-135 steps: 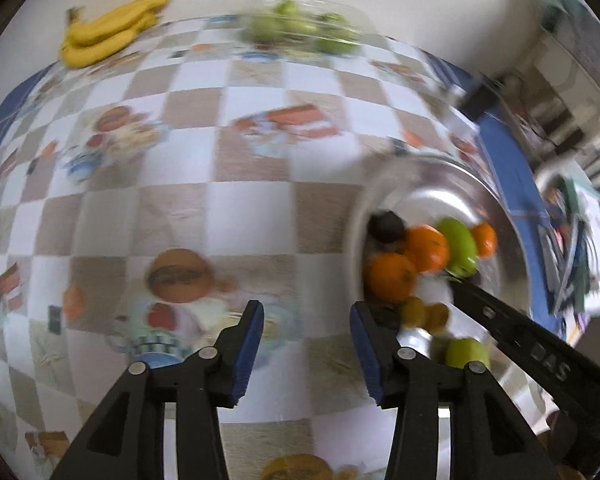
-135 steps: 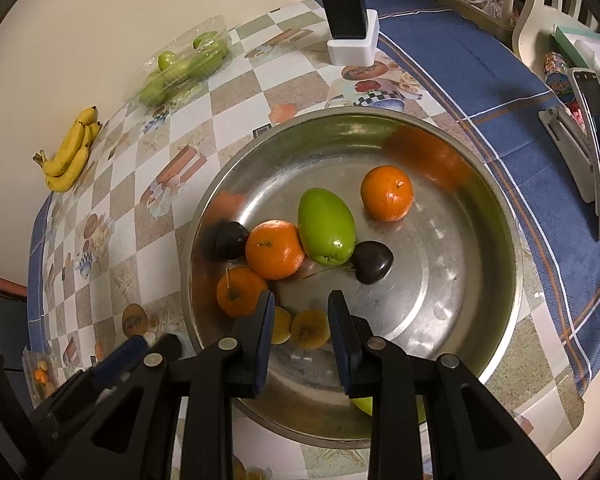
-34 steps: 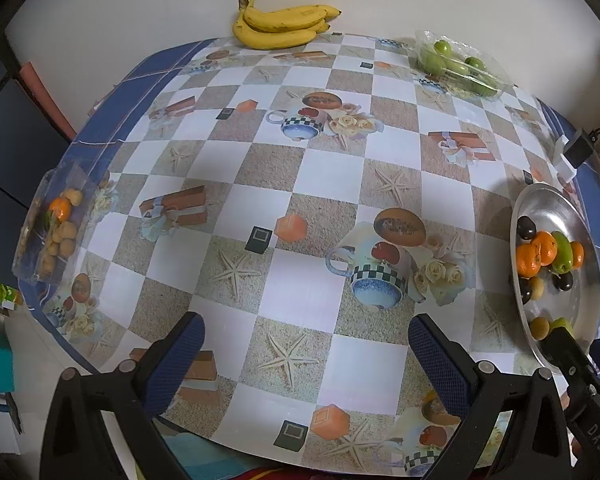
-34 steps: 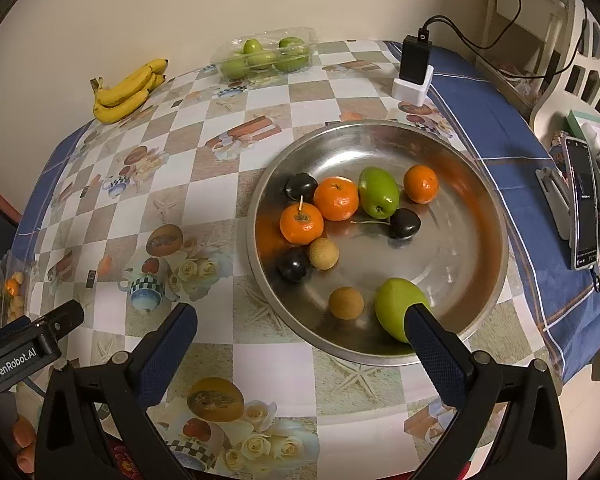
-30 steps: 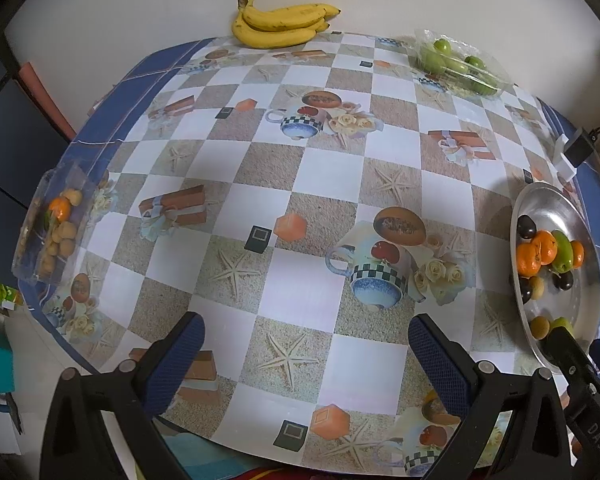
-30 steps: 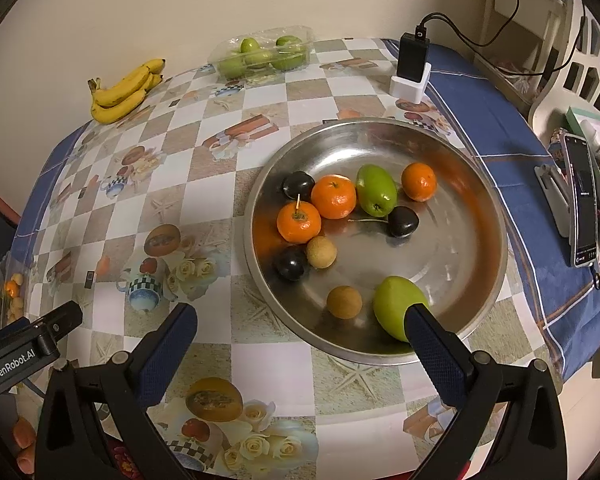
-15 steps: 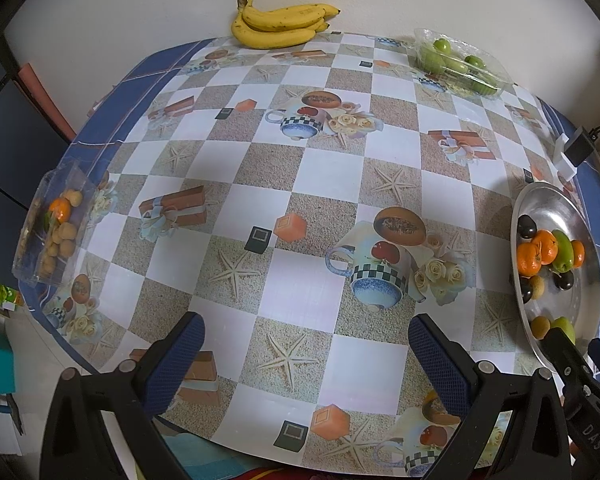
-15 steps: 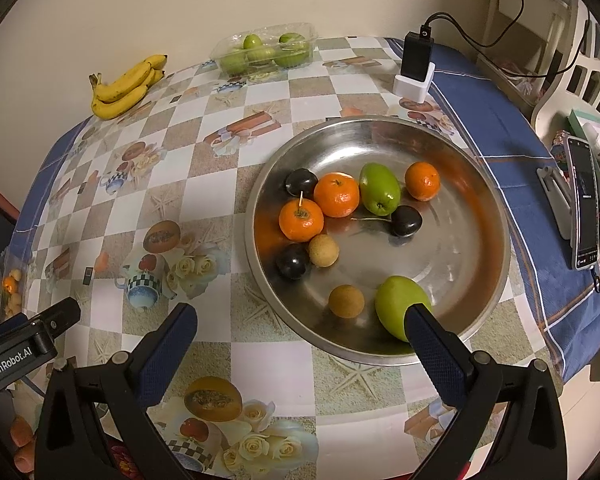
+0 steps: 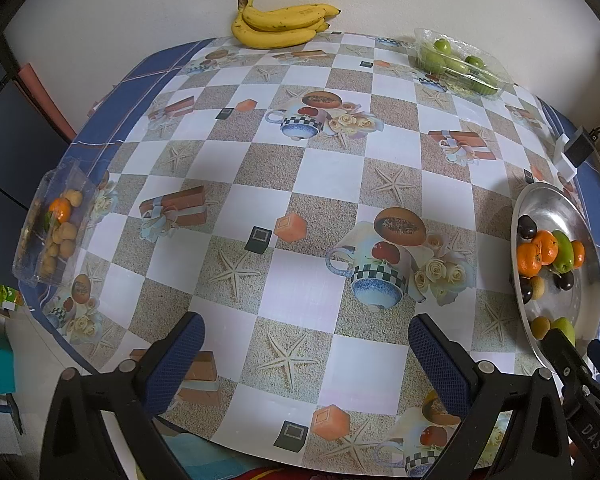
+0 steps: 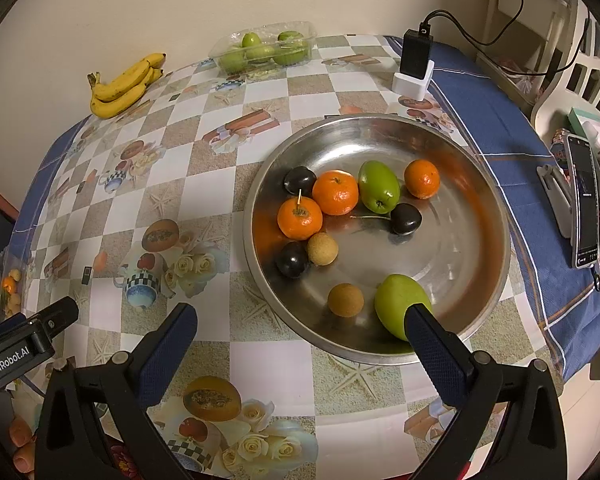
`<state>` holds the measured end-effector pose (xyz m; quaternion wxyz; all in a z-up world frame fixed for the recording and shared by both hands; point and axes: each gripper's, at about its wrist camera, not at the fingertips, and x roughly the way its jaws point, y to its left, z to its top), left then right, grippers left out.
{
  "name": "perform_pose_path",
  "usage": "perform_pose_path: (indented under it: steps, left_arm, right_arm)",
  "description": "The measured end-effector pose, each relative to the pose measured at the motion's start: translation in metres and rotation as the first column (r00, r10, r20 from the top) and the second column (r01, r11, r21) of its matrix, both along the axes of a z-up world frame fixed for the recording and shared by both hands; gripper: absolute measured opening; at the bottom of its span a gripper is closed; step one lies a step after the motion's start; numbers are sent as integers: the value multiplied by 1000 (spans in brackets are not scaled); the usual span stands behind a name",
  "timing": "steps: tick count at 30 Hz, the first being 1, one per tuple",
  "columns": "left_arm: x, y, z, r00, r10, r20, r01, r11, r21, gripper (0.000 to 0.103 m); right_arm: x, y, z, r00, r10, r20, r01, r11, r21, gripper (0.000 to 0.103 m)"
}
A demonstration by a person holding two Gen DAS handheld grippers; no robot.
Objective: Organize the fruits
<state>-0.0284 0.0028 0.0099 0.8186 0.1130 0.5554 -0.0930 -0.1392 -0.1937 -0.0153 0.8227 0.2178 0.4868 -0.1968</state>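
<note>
Fruit mostly gathered in round steel tray (image 10: 488, 216): we count mandarins, green mangoes, dark plums, brown longans. Left of tray, yellow banana bunch (image 10: 124, 86), two clear fruit punnets (image 10: 264, 50) remain. Left gripper (image 9: 306, 360), right gripper (image 10: 300, 346) gape wide, empty.

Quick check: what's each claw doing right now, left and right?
Left claw: open, holding nothing.
Right claw: open, holding nothing.
</note>
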Motion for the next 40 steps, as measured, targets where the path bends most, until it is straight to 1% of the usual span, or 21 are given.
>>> perform_pose_path:
  steps: [32, 37, 40]
  left_arm:
    - [1, 0, -2, 1000, 2, -4, -2, 1000, 6, 103]
    - [-1, -2, 2, 1000, -11, 19, 11, 1000, -2, 103]
    - [-1, -3, 2, 1000, -17, 19, 17, 1000, 0, 103]
  right_arm:
    - [2, 2, -4, 1000, 8, -14, -8, 1000, 3, 103]
    - [2, 2, -5, 1000, 11, -14, -11, 1000, 2, 103]
    - [2, 1, -4, 1000, 10, -15, -10, 1000, 4, 103]
